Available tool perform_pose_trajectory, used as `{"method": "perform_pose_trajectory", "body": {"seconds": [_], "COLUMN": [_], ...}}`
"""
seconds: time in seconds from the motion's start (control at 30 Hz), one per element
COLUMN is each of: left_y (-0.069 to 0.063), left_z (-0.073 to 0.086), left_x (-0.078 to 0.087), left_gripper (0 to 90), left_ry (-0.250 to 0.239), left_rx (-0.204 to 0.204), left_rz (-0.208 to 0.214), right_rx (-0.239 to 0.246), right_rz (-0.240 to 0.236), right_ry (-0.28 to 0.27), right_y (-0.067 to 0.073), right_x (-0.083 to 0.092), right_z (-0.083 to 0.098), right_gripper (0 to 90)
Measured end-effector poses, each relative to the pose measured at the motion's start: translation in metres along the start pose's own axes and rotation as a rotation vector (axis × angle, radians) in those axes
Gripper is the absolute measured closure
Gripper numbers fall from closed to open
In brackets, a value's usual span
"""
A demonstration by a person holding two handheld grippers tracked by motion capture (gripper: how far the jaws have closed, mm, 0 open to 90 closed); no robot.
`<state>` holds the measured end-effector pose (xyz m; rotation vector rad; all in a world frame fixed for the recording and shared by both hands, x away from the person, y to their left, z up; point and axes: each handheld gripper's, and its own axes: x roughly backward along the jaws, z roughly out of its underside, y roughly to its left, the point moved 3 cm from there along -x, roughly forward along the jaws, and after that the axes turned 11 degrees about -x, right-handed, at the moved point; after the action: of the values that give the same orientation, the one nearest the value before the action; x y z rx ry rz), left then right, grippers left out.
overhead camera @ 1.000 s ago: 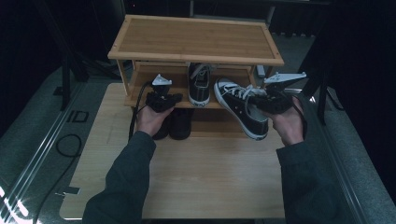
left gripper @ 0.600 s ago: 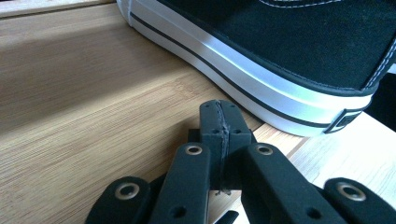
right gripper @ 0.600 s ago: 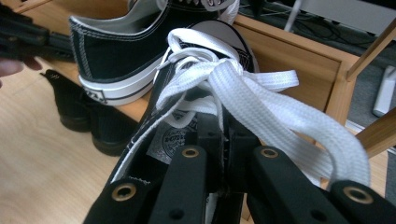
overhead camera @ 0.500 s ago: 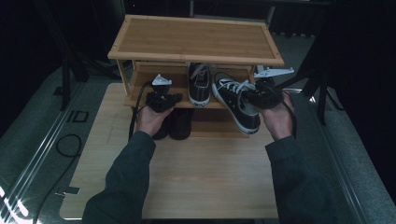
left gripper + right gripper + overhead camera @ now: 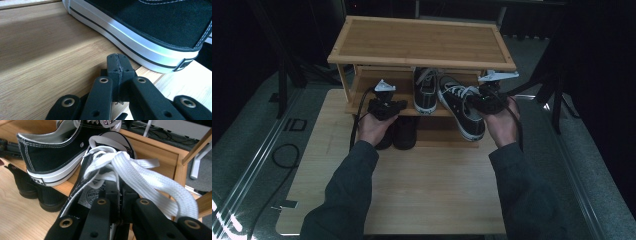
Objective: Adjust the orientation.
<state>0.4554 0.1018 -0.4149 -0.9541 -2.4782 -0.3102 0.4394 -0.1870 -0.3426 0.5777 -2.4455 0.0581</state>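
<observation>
1. Right tongs clench the tilted sneaker at the rack's middle shelf.
2. Its twin sneaker stands just beside.
3. Left tongs clenched, empty.
4. Dark shoes sit below on the surface.

A shoe rack stands at the back of the worktop. One sneaker sits on its middle shelf, a second sneaker tilted to its right. Two dark shoes stand below, left of it.

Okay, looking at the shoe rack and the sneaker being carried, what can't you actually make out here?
- Black shoes under the rack: high view, fronts hidden by the shelf.
- Carried sneaker: right gripper view, toe cut off below, laces cover its opening.
- Shelved sneaker: left gripper view, front and top cut off by the frame edges.
</observation>
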Motion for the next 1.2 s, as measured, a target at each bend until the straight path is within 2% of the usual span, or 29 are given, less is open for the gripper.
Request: {"method": "perform_pose_trajectory", "body": {"seconds": [0.3,0.4,0.5,0.73,0.9,1.07,1.2], "left_y": [0.0,0.0,0.0,0.0,0.0,0.0,0.0], "left_z": [0.0,0.0,0.0,0.0,0.0,0.0,0.0], "left_x": [0.0,0.0,0.0,0.0,0.0,0.0,0.0], "left_gripper": [89.8,89.8,89.8,89.8,89.8,89.8,89.8], "left_ry": [-0.007,-0.01,-0.01,-0.01,-0.007,-0.004,-0.005], "left_rx": [0.003,0.006,0.006,0.011,0.01,0.008,0.009], "left_rz": [0.0,-0.001,-0.002,0.0,-0.001,0.001,0.003], "right_rx": [-0.027,-0.028,-0.034,-0.007,-0.006,0.006,0.035], "right_rz": [0.011,0.019,-0.007,-0.036,-0.047,-0.045,-0.028], "right_ry": [0.004,0.031,0.039,0.03,-0.005,0.001,0.013], "right_y": [0.0,-0.005,-0.008,-0.007,-0.01,-0.015,-0.019], "right_x": [-0.007,-0.008,-0.007,0.008,0.022,0.029,0.034], "right_z": [-0.001,-0.001,-0.002,-0.007,-0.009,-0.006,-0.002], "right_gripper": [86.6,85.7,81.2,75.8,75.6,75.3,74.7]}}
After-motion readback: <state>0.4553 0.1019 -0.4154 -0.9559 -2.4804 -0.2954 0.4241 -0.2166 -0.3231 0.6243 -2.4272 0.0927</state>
